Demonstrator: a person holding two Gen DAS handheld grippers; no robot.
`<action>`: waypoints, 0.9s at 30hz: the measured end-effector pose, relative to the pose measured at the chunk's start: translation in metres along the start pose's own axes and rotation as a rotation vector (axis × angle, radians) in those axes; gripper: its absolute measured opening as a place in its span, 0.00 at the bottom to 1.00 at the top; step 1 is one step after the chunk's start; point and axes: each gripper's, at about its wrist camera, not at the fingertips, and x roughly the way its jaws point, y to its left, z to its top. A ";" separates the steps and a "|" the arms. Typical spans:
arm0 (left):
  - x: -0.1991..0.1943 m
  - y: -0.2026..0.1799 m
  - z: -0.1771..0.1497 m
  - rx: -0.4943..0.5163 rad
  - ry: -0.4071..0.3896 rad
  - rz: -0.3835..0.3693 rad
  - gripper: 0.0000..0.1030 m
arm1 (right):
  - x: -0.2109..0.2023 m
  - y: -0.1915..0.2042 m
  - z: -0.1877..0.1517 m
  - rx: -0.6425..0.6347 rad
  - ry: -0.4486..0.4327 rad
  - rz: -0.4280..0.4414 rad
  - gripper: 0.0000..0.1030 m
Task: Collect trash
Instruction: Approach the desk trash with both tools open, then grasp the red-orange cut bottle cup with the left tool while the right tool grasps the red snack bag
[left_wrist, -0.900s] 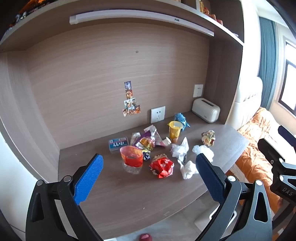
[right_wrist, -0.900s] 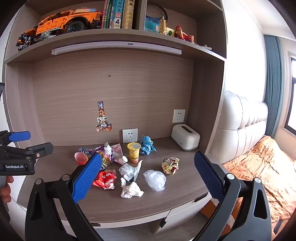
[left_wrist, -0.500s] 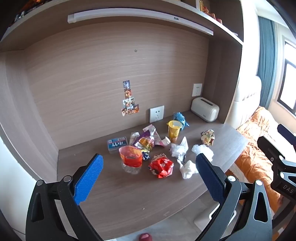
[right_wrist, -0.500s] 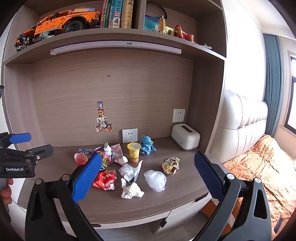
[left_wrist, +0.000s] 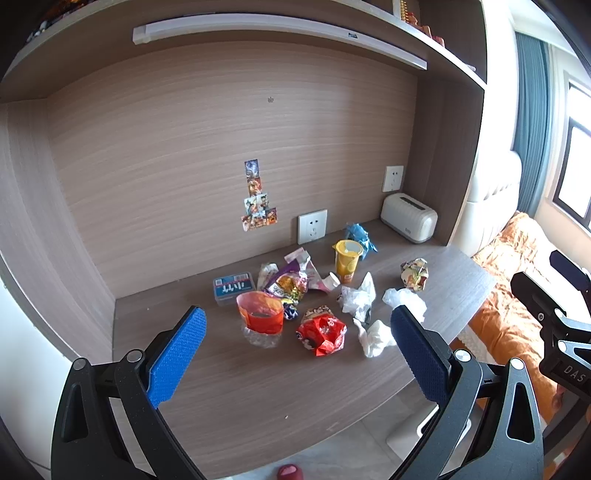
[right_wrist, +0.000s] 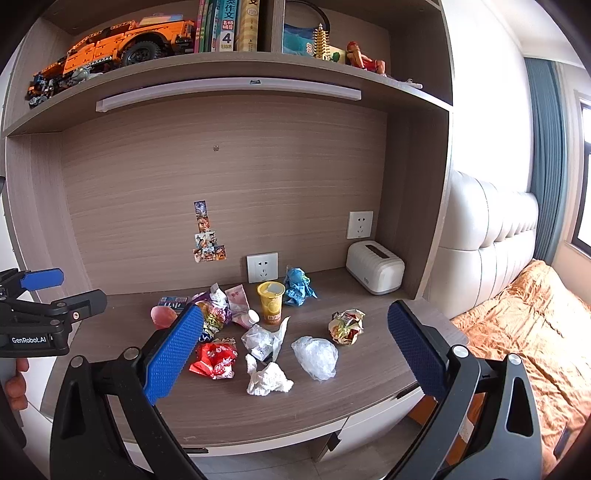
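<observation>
Two tongs, left tongs (left_wrist: 298, 345) and right tongs (right_wrist: 295, 341), gape released above one yellow cup (right_wrist: 271, 302) and one red wrapper (right_wrist: 214, 360).

Counter (right_wrist: 369, 391): matt wood-grain laminate, back panel (right_wrist: 258, 166) the same. Red wrapper (right_wrist: 214, 360): glossy crinkled foil. White wad (right_wrist: 267, 380): soft crumpled tissue paper. Clear bag (right_wrist: 316, 356): thin filmy plastic. Yellow cup (right_wrist: 271, 301): smooth, probably plastic. Toaster (right_wrist: 375, 267): smooth satin white shell. Fingers (right_wrist: 173, 360): blue, knobbly rubbery pads on matt black plastic. Bedspread (right_wrist: 524, 332): orange cloth, slight sheen.
</observation>
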 end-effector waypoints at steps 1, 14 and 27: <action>0.000 0.000 0.000 0.000 0.001 0.001 0.95 | 0.001 0.000 0.000 -0.002 0.002 -0.001 0.97; 0.005 0.000 -0.001 -0.003 0.014 -0.002 0.95 | 0.008 0.003 -0.001 -0.012 0.015 -0.009 0.97; 0.035 0.015 -0.008 0.015 0.010 -0.003 0.95 | 0.041 0.018 -0.016 -0.013 0.076 -0.001 0.97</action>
